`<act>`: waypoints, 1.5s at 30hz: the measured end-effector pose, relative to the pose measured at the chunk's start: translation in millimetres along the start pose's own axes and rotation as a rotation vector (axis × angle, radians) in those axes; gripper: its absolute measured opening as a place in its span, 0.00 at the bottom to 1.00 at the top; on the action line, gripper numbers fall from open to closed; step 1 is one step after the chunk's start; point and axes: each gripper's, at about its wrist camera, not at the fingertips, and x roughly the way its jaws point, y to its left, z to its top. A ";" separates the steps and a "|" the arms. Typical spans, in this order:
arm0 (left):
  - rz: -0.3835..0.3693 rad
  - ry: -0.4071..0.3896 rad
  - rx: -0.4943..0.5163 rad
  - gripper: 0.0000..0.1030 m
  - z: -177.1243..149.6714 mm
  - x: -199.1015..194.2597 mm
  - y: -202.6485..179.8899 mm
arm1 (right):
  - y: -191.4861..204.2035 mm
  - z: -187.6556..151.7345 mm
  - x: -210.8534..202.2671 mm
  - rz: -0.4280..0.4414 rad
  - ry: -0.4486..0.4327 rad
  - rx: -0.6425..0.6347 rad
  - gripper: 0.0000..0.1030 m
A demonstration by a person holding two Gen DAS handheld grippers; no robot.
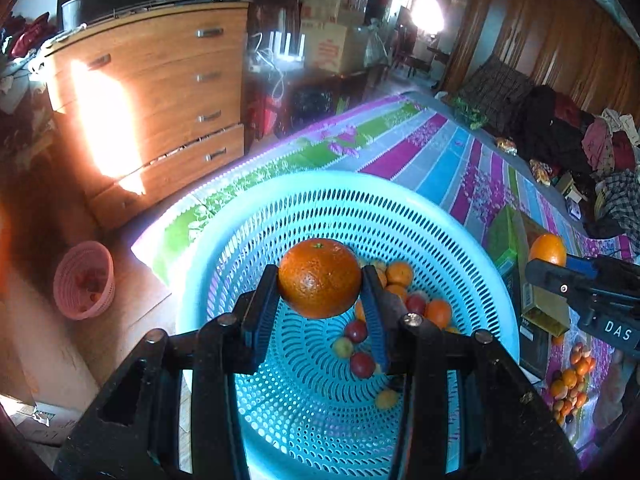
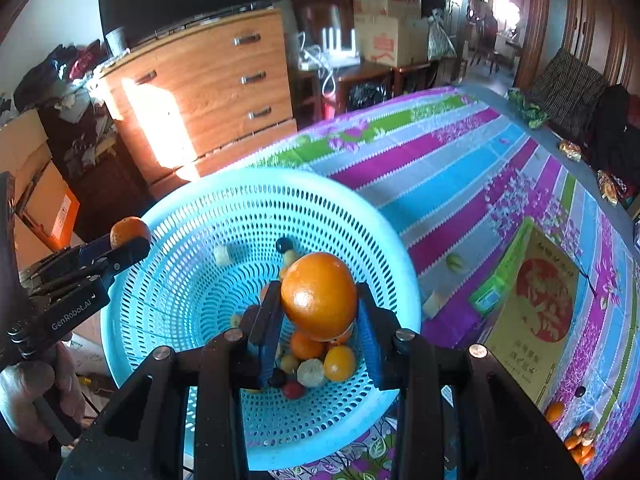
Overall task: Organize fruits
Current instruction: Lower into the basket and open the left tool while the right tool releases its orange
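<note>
A large light-blue perforated basket (image 1: 400, 216) (image 2: 200, 280) stands on the striped bedspread and holds several small oranges and plums (image 1: 400, 304) (image 2: 316, 364). My left gripper (image 1: 320, 280) is shut on a dark orange (image 1: 320, 276) and holds it above the basket. My right gripper (image 2: 318, 300) is shut on a brighter orange (image 2: 320, 296), also above the basket. In the left wrist view the right gripper (image 1: 560, 276) shows at the right with its orange (image 1: 547, 249). In the right wrist view the left gripper (image 2: 120, 252) shows at the left with its orange (image 2: 129, 231).
Loose small fruits (image 1: 570, 384) (image 2: 580, 440) lie on the bedspread (image 2: 460, 152) at the right. A yellow-green box (image 2: 536, 304) (image 1: 536, 280) lies beside the basket. A wooden dresser (image 1: 152, 108) stands beyond the bed, with a pink basket (image 1: 84, 280) on the floor.
</note>
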 end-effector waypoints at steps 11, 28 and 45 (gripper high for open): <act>-0.003 0.103 0.008 0.40 -9.2 19.5 3.7 | 3.1 -11.7 24.7 0.015 0.100 -0.010 0.38; 0.005 0.204 0.019 0.40 -19.1 43.1 8.2 | 4.0 -24.0 50.6 0.032 0.194 -0.019 0.38; 0.001 0.225 0.024 0.40 -21.8 48.8 7.2 | 4.8 -26.5 52.7 0.039 0.201 -0.021 0.38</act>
